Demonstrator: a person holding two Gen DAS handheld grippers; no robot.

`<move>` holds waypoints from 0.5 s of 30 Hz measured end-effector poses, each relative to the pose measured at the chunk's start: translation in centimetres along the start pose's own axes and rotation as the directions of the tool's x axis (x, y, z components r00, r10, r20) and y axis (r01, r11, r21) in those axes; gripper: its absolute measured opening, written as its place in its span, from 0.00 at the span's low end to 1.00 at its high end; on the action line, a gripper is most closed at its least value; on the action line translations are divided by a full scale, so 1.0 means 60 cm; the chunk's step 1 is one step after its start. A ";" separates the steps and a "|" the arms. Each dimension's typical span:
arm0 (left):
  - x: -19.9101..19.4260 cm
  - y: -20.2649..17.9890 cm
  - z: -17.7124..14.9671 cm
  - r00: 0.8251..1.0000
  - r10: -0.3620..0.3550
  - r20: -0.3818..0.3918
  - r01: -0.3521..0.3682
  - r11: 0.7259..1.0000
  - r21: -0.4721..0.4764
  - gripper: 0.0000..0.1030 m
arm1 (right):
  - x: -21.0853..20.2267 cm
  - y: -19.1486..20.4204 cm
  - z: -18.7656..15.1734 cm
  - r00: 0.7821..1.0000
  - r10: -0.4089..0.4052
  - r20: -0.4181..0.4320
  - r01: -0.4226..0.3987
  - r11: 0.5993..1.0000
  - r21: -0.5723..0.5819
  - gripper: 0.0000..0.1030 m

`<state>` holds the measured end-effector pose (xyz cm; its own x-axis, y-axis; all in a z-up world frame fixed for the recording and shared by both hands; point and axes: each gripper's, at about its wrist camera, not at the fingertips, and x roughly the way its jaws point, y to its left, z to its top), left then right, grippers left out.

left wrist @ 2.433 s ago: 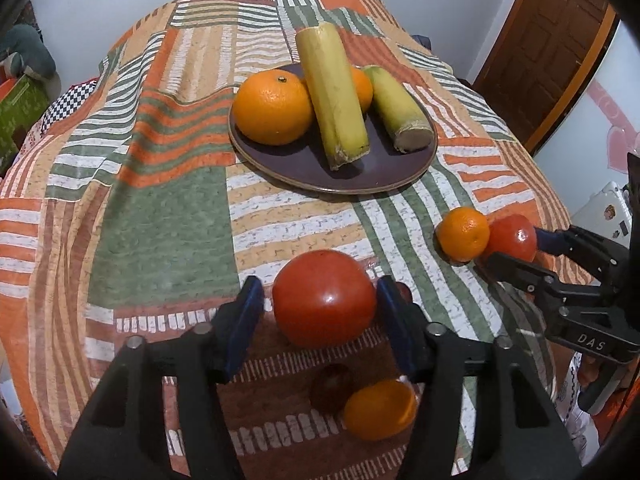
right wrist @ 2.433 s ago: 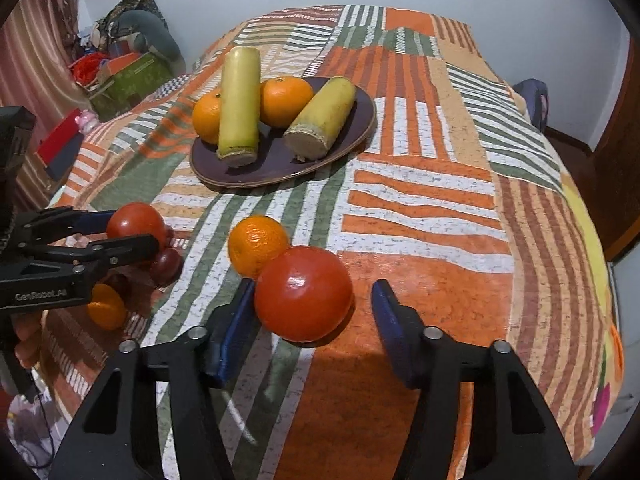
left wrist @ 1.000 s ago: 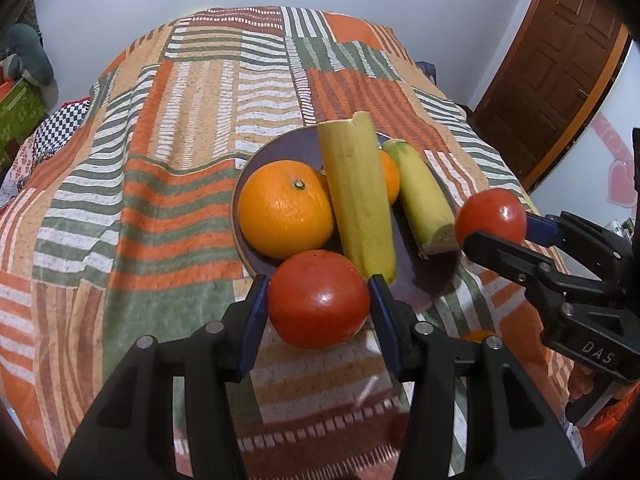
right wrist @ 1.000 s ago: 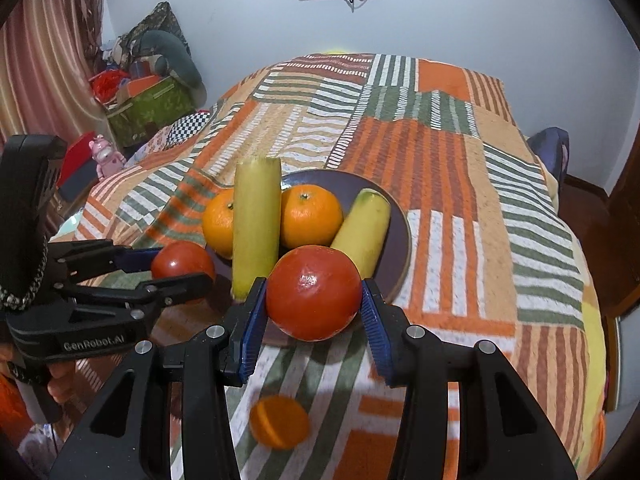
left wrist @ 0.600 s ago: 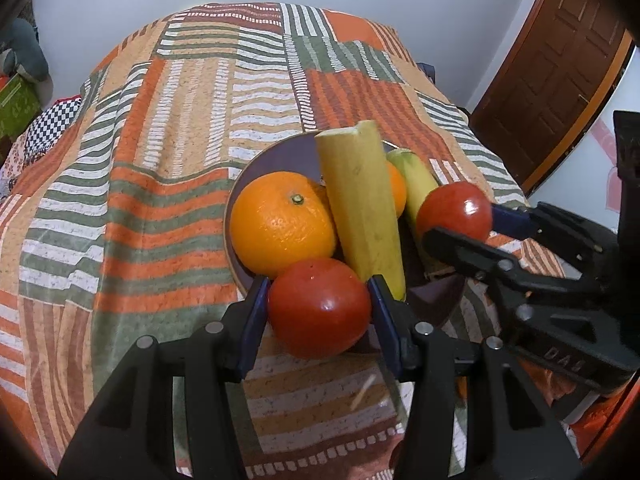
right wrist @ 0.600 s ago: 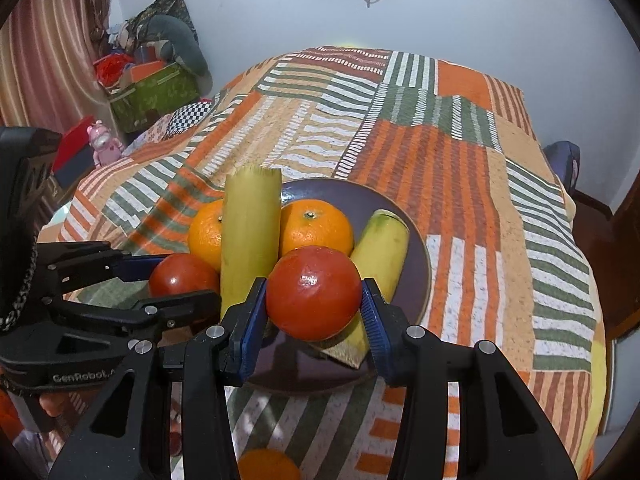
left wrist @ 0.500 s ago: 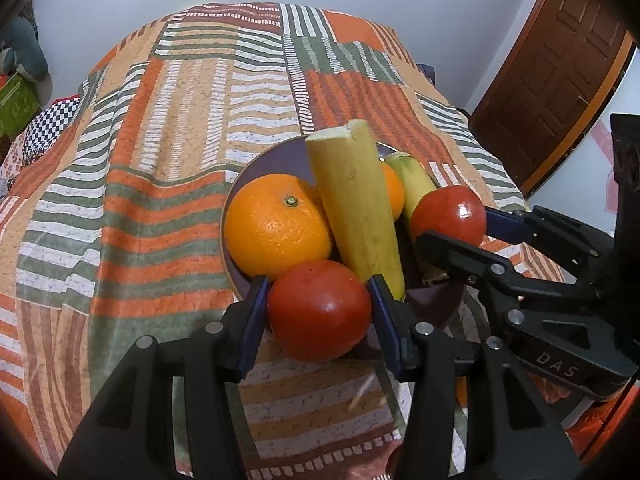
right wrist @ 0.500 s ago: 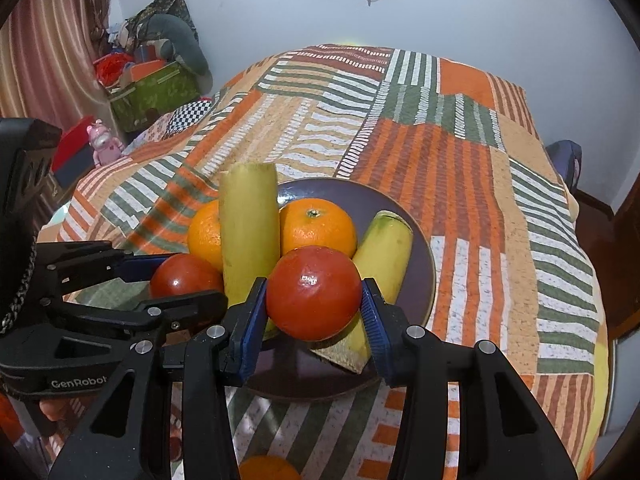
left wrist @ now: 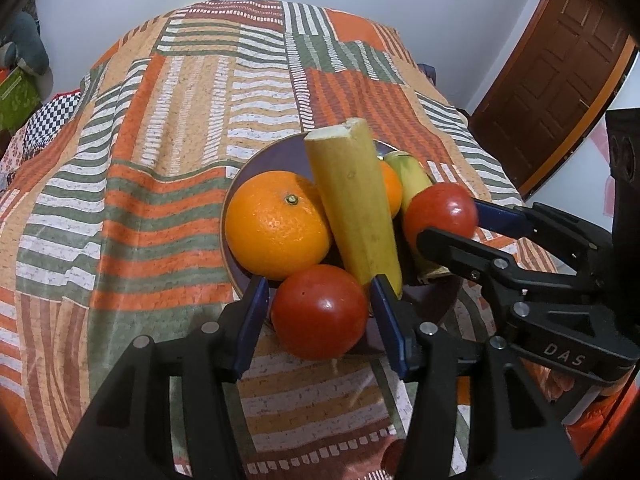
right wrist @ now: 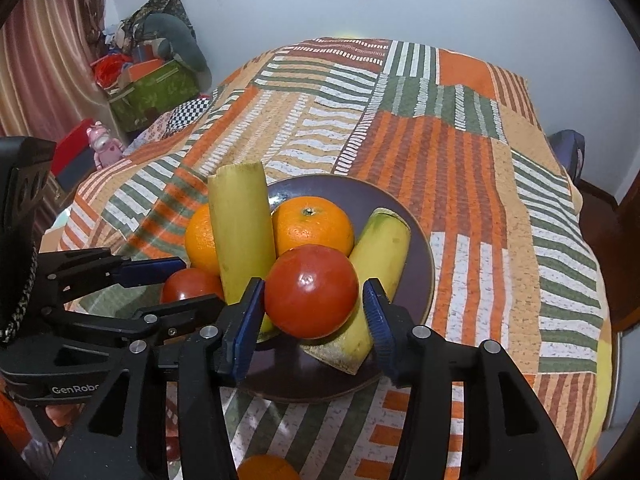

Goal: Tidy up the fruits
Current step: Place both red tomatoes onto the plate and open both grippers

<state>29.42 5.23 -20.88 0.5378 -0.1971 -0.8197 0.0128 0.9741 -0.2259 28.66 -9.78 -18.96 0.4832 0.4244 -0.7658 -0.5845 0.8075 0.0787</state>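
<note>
My left gripper (left wrist: pixel 318 312) is shut on a red tomato (left wrist: pixel 320 311) and holds it at the near edge of a dark plate (left wrist: pixel 272 156). My right gripper (right wrist: pixel 314 306) is shut on a second red tomato (right wrist: pixel 311 291) and holds it over the plate's (right wrist: pixel 416 224) near side. The plate holds two oranges (left wrist: pixel 278 224) (right wrist: pixel 312 226) and two yellow-green cane pieces (left wrist: pixel 354 204) (right wrist: pixel 382 252). The right gripper and its tomato (left wrist: pixel 440 214) show in the left wrist view. The left gripper's tomato (right wrist: pixel 192 285) shows in the right wrist view.
The plate lies on a striped patchwork cloth (right wrist: pixel 460 152) over a table. A small orange (right wrist: pixel 266 468) lies on the cloth below the right gripper. A wooden door (left wrist: pixel 560 76) stands at right. Boxes and clutter (right wrist: pixel 152 80) lie at far left.
Both grippers closed on tomatoes, lifted them off the cloth and carried them forward to the plate. In the last half second they moved a little closer over it.
</note>
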 end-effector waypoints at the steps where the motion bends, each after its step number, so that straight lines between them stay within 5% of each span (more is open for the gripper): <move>1: -0.003 -0.001 0.000 1.000 0.002 0.002 -0.002 1.000 0.002 0.51 | -0.003 -0.001 0.000 1.000 -0.002 0.002 0.002 1.000 -0.001 0.50; 15: -0.081 -0.033 -0.032 0.999 0.020 0.042 -0.022 0.999 0.049 0.51 | -0.088 0.001 -0.028 0.998 -0.018 0.063 0.016 1.000 0.023 0.56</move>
<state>25.17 4.05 -17.45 0.5729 -0.1725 -0.8013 0.0423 0.9825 -0.1812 24.99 -12.68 -16.01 0.5338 0.4350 -0.7251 -0.5613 0.8236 0.0809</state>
